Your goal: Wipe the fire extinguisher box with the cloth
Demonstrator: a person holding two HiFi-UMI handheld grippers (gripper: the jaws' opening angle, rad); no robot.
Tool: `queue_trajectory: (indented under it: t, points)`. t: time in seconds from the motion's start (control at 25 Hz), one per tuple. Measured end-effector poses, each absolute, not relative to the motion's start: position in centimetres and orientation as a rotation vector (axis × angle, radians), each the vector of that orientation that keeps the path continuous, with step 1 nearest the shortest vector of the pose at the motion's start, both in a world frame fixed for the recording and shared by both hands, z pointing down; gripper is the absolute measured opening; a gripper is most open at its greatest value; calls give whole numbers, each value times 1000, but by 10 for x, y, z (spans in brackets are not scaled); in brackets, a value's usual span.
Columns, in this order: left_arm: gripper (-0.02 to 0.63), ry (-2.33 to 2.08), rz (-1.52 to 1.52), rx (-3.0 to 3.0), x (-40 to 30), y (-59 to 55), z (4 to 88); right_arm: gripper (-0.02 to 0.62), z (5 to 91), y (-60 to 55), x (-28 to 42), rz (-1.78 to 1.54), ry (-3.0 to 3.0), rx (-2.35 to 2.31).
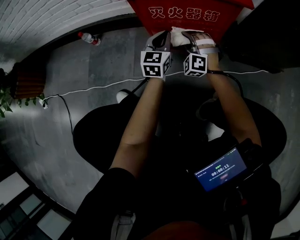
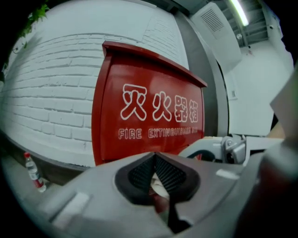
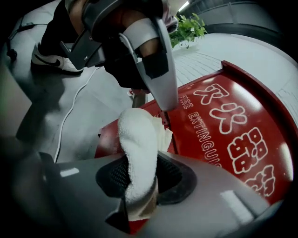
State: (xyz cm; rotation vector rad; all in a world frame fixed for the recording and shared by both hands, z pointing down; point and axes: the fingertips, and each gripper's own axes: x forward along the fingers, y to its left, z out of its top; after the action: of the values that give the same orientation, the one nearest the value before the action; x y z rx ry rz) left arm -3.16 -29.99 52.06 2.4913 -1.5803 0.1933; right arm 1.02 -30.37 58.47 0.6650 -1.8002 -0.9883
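Your right tool [image 3: 139, 174] is clamping a folded white terry cloth [image 3: 139, 144]: the jaws are closing on its thick middle and the free end is sticking out past the tips. Your left tool [image 2: 155, 160] is showing its pads meeting at the tips. A pale scrap is sitting low between them, and I cannot tell what it is. In the head view both tools are reaching up to the red metal fire extinguisher box with white lettering [image 1: 187, 14]. It is standing on the grey floor against the white brick wall, and the cloth is bunching between the tools at the box's front. Judging progress: the cloth is gripped and brought to the box, so wiping looks under way or about to begin. The face is showing no streaks, so how much is done is not readable, and I would count most of the panel as left. The box is looking glossy and even red, its lettering crisp, with no visible grime.
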Motion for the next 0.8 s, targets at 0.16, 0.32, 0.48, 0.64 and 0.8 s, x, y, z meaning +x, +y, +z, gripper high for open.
queue_trajectory:
  t: [0.16,0.32,0.48,0.64,0.8]
  points:
    - [-2,-1532,216,2465,-25,-298,540,107,610,-302,6,-959,-1802,635]
    - [-2,-1515,254,2435,-25,-301,567,107,634,-302,4,-950,-1799,596]
    - [-2,-1491,296,2400,-26,-302,594,106,663,-300,2,-928,-1803,544]
    - [-2,-1472,318,2358,-28,-306,621,104,694,-298,2,-887,-1803,490]
    - [-2,-1474,359,2343,-32,-312,647,104,729,-296,5,-830,-1800,444]
